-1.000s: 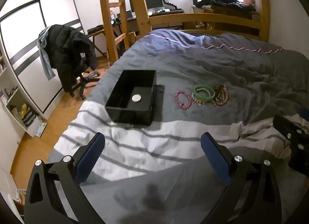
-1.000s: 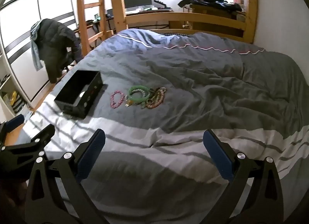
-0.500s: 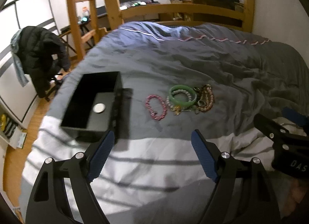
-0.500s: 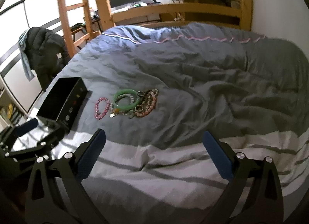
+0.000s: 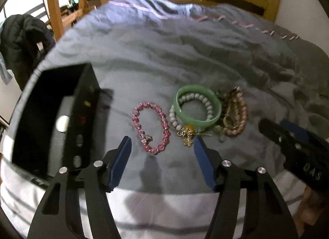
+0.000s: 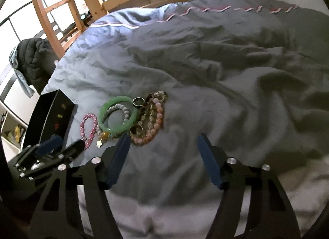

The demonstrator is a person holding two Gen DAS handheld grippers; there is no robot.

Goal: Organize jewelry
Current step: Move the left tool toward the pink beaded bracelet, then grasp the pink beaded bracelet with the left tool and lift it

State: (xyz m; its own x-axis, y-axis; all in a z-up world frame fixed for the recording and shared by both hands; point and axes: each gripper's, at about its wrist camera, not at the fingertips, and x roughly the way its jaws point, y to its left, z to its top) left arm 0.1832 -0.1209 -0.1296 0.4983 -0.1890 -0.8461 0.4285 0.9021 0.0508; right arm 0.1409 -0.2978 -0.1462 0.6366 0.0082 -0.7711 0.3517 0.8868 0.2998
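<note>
left gripper (image 5: 161, 144), right gripper (image 6: 162, 141), jaws just narrowing, empty

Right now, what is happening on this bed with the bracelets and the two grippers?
A person holds two grippers over a bed to tidy jewelry. The left gripper hangs just short of the pink bracelet; the right gripper is near the pile with the green bangle. Both sets of jaws have just been closing partway, with nothing gripped. The black box stands to the left, and every bracelet lies outside it on the duvet.
</note>
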